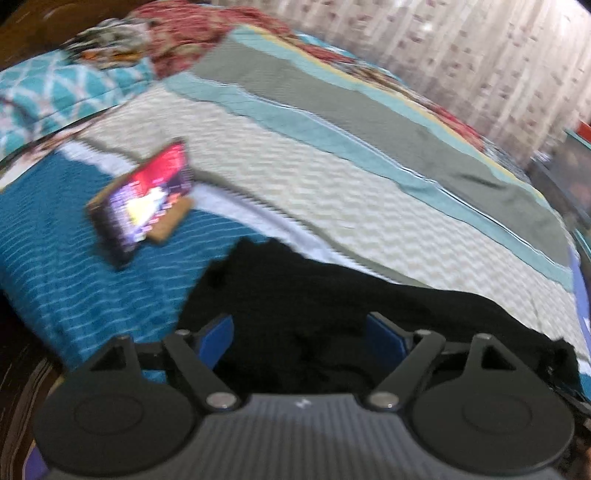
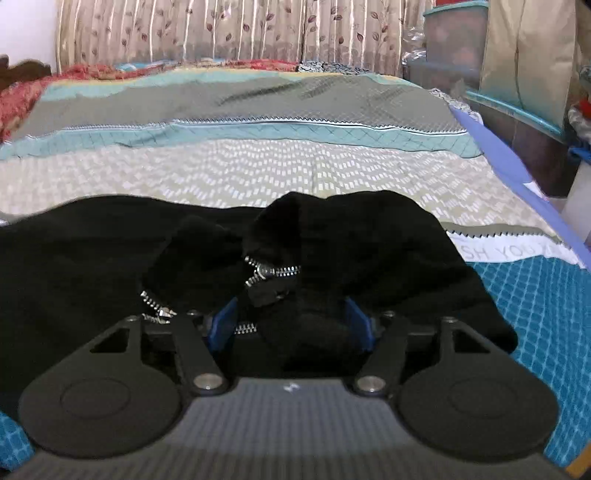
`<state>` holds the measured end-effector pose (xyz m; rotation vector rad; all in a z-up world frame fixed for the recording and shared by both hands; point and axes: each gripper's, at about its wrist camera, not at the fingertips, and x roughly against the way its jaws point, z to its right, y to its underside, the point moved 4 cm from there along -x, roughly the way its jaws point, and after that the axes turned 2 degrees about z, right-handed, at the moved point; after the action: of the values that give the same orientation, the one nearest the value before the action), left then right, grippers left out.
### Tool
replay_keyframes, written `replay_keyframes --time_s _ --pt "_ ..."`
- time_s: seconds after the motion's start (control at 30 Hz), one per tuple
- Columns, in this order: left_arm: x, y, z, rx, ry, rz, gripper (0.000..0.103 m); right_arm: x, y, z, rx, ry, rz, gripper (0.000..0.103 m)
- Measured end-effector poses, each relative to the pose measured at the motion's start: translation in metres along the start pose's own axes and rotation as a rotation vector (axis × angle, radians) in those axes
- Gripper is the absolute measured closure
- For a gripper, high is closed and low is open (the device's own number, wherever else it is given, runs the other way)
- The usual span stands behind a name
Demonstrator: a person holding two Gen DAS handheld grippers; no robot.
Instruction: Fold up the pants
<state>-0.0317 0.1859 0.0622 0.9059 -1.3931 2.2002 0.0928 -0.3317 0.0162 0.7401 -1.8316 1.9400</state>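
The black fabric pants [image 2: 369, 251] lie in a soft, rumpled heap near the near edge of the bed [image 2: 258, 173], on a quilted bedspread banded in teal, cream zigzag, pale blue and grey-green. Metal zipper teeth [image 2: 275, 272] glint silver among the dark folds, and a rounded hump of cloth rises at the middle of the heap.

The right gripper [image 2: 291, 321], black with blue pads, has its jaws standing apart with a bunched fold of the pants between them; whether the pads press on the cloth cannot be told.

The left gripper [image 1: 301, 336], of the same make, has its jaws spread wide over the dark cloth of the pants [image 1: 332, 302], with the blue pads clear of it and nothing gripped. This view is blurred.

Towards the far left part of the bed a flat rectangular phone with a lit pink screen [image 1: 144, 199] lies on the teal woven band, with a brown card-like piece under it. Beyond it sit patterned pillows [image 1: 55, 92], and a pale pleated curtain with a leaf print [image 2: 240, 33] hangs behind the bed.
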Motion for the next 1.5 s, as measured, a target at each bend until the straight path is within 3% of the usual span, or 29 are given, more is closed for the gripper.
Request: replay_keyframes --time_s 0.13,0.2,0.27,0.37,0.43,0.53,0.63,0.8,0.97,1.0,1.07,1.1,1.13,1.3,1.5 --pt "0.005 0.004 -0.035 0.062 -0.015 0.01 0.021 0.008 -0.011 0.0 0.0 0.028 -0.024 0.038" --pt "0.008 0.005 -0.046 0.087 -0.011 0.024 0.018 0.027 -0.017 0.0 -0.049 0.08 0.046 0.037" --pt "0.008 0.007 -0.056 0.107 -0.002 0.029 0.018 0.046 -0.026 -0.006 -0.099 0.074 0.109 0.037" --pt "-0.002 0.008 -0.065 0.149 0.033 0.003 0.014 0.049 -0.032 -0.036 -0.118 -0.059 0.066 0.038" --pt "-0.008 0.011 -0.071 0.185 0.078 -0.017 0.006 0.045 -0.036 -0.073 -0.1 -0.19 0.008 0.05" --pt "-0.017 0.015 -0.079 0.223 0.106 -0.028 0.005 0.034 -0.037 -0.136 -0.071 -0.395 -0.098 0.07" --pt "-0.024 0.021 -0.086 0.251 0.113 -0.038 0.004 0.024 -0.038 -0.199 -0.009 -0.55 -0.179 0.081" --pt "-0.034 0.028 -0.092 0.314 0.162 -0.058 0.004 0.014 -0.044 -0.291 0.073 -0.72 -0.27 0.082" --pt "-0.054 0.029 -0.086 0.319 0.184 -0.069 0.002 -0.011 -0.034 -0.359 0.112 -0.781 -0.399 0.081" --pt "-0.057 0.029 -0.084 0.314 0.179 -0.066 0.003 -0.018 -0.031 -0.367 0.091 -0.793 -0.439 0.08" --pt "-0.058 0.028 -0.083 0.307 0.151 -0.053 0.016 -0.028 -0.027 -0.376 0.048 -0.778 -0.472 0.077" --pt "-0.057 0.027 -0.082 0.293 0.139 -0.036 0.033 -0.029 -0.028 -0.378 0.032 -0.775 -0.47 0.077" --pt "-0.055 0.026 -0.081 0.278 0.142 -0.021 0.043 -0.03 -0.029 -0.379 0.023 -0.779 -0.469 0.077" --pt "-0.05 0.022 -0.072 0.251 0.15 0.005 0.051 -0.032 -0.026 -0.367 -0.056 -0.795 -0.476 0.079" --pt "-0.029 0.017 -0.048 0.125 0.133 0.076 0.057 -0.028 -0.025 -0.356 -0.125 -0.809 -0.489 0.079"
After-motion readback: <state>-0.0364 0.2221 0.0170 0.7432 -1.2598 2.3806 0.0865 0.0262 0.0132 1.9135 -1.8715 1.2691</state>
